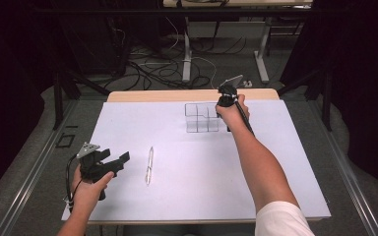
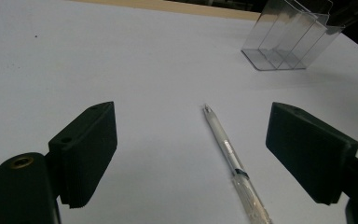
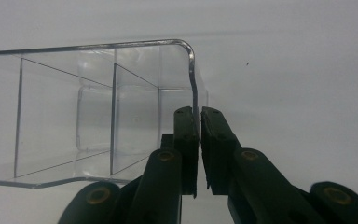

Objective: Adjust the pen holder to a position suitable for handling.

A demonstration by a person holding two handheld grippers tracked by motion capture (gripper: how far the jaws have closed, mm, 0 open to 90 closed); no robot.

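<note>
Where the white sheet (image 1: 197, 162) covers the table, a strip of bare wood (image 1: 192, 95) shows along the far edge, and beyond it lie grey floor, tangled cables (image 1: 147, 69) and white table legs (image 1: 187, 54) in a dark room. A clear pen (image 1: 149, 165) lies on the sheet near the middle-left. The left gripper (image 1: 112, 162), at the near left, has its jaws spread wide with nothing between them, the pen just to its right. At the far right of centre stands a clear divided organizer (image 1: 201, 118). The right gripper (image 3: 198, 140) has its jaws closed narrowly on the organizer's thin right wall.
</note>
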